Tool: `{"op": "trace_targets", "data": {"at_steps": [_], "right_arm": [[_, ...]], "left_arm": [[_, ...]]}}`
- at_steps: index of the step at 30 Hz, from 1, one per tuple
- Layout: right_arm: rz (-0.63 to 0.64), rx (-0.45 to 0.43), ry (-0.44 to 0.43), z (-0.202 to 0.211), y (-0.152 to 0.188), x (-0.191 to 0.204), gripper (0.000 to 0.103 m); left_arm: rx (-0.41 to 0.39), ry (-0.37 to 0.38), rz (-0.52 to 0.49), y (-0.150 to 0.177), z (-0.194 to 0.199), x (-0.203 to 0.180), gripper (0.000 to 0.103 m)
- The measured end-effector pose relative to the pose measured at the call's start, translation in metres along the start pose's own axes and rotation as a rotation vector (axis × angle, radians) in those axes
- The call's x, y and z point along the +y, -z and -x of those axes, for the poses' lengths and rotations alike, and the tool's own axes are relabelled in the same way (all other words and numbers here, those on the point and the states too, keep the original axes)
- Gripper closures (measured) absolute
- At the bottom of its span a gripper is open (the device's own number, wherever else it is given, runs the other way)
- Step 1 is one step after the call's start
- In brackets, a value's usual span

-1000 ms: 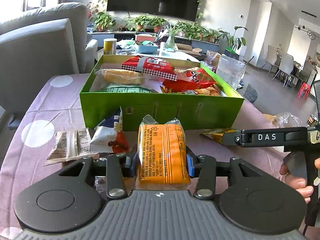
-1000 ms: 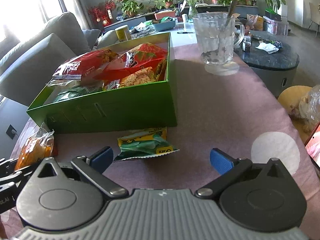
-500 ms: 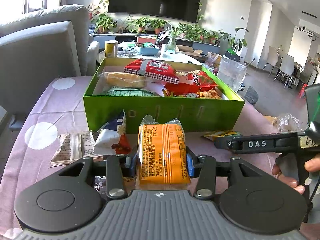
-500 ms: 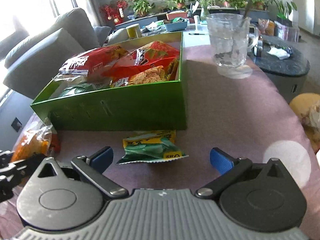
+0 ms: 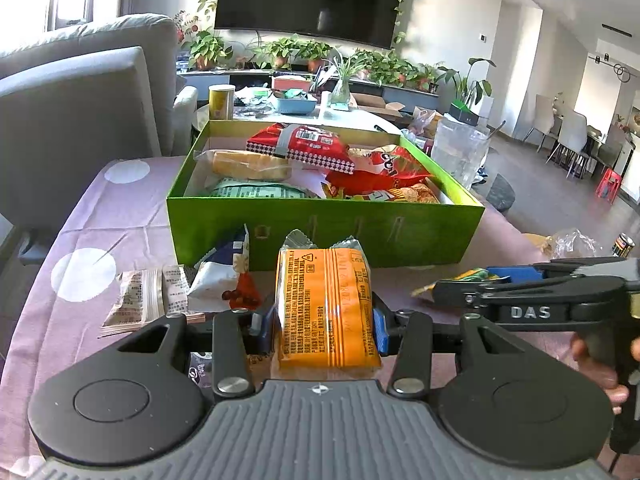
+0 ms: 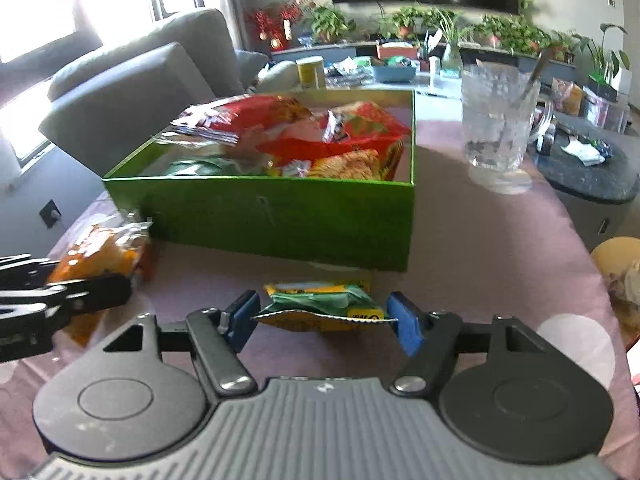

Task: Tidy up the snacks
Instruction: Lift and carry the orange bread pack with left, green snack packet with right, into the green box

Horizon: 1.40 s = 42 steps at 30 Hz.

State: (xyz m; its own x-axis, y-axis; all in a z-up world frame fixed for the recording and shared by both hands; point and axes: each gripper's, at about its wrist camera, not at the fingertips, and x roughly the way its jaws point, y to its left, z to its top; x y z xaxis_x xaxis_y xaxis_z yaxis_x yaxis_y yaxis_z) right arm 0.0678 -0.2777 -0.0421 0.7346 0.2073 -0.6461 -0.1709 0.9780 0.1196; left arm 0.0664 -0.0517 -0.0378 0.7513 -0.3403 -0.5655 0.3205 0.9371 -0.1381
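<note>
Green box [image 5: 320, 232] walls off both packets — left tool [image 5: 324, 326] clamps the orange packet [image 5: 326, 308], right tool [image 6: 322, 320] spread beside the green packet [image 6: 320, 304].

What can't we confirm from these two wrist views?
- Right claw contact: right wrist view is motion-blurred; the pads flank the green-and-yellow snack packet, pressing or not is unclear.
- Orange snack packet: its bottom is hidden behind the left claw body in the left wrist view.
- Green box floor: hidden under piled snacks, both views.
</note>
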Motion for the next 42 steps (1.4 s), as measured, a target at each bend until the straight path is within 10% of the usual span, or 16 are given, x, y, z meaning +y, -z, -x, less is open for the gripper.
{"op": "trace_targets", "data": {"at_steps": [25,42], "right_arm": [[-0.006,-0.121,-0.052,0.047,-0.018,0.015,0.043],[-0.076,-0.184,-0.055,0.027,-0.083,0.019,0.043]], "left_arm": [[-0.034,-0.004,-0.019,-0.005,0.016,-0.003,0.062],[-0.103,-0.069,-0.039,-0.068,-0.003,0.018,0.062]]}}
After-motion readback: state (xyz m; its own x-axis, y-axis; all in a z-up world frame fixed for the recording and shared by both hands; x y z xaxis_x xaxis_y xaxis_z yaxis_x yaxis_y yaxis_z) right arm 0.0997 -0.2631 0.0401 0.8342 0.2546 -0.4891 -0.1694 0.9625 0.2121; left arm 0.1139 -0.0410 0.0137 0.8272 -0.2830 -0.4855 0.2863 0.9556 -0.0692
